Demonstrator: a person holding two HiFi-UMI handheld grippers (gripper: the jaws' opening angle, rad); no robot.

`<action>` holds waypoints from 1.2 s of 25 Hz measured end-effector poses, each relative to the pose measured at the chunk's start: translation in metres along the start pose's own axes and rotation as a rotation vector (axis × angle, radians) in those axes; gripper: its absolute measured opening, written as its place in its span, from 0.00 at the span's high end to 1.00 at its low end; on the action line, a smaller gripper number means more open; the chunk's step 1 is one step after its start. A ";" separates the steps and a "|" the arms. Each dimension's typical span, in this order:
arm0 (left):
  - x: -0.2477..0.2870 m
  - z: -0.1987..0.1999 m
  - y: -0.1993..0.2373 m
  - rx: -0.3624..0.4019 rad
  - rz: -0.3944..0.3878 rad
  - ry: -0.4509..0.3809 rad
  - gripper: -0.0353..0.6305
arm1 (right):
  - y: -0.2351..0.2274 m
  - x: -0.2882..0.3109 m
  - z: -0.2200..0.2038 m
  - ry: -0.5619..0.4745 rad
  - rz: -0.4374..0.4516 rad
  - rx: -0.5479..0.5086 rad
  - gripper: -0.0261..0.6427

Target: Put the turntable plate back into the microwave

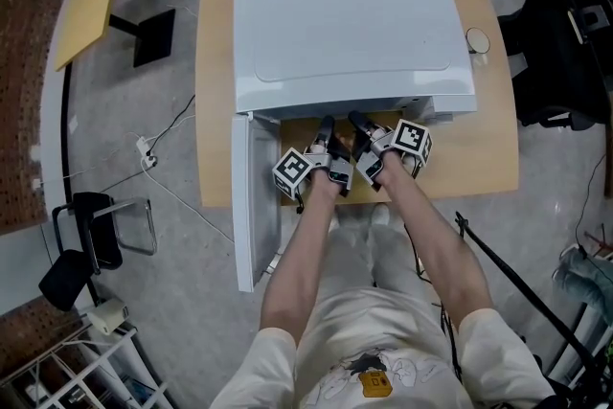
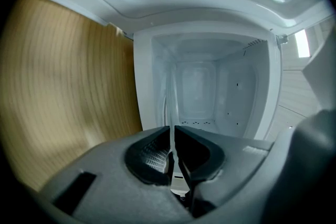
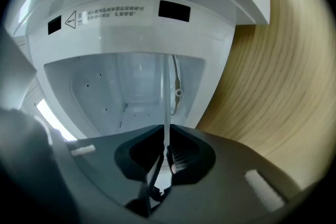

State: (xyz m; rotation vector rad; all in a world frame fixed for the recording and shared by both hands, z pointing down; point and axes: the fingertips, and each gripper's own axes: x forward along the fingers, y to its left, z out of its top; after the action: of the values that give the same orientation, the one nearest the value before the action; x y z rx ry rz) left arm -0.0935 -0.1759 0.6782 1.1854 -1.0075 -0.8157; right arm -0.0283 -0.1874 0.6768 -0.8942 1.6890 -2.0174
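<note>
The white microwave stands on a wooden table with its door swung open toward me on the left. Both grippers reach side by side into its opening. My left gripper is shut on the rim of the clear glass turntable plate, which shows edge-on as a thin pale line. My right gripper is shut on the same plate. The plate extends into the white cavity. In the head view the microwave's top hides most of the plate.
The open door juts past the table's front edge at my left. A small round object lies on the table right of the microwave. A black chair and cables are on the floor at left, and a black pole at right.
</note>
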 end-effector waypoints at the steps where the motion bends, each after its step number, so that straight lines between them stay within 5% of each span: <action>1: 0.000 0.000 -0.001 -0.001 0.000 0.000 0.91 | 0.000 0.001 0.000 0.003 0.003 0.002 0.90; 15: 0.017 0.009 0.002 -0.087 0.042 0.050 0.92 | -0.002 0.019 0.016 -0.047 -0.021 0.039 0.91; 30: -0.005 0.004 -0.008 -0.103 0.018 0.004 0.95 | 0.003 0.014 0.010 -0.046 -0.071 0.010 0.95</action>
State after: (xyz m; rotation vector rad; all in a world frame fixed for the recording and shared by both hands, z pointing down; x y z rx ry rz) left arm -0.0985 -0.1745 0.6699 1.0883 -0.9596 -0.8410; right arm -0.0323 -0.2041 0.6778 -1.0031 1.6424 -2.0331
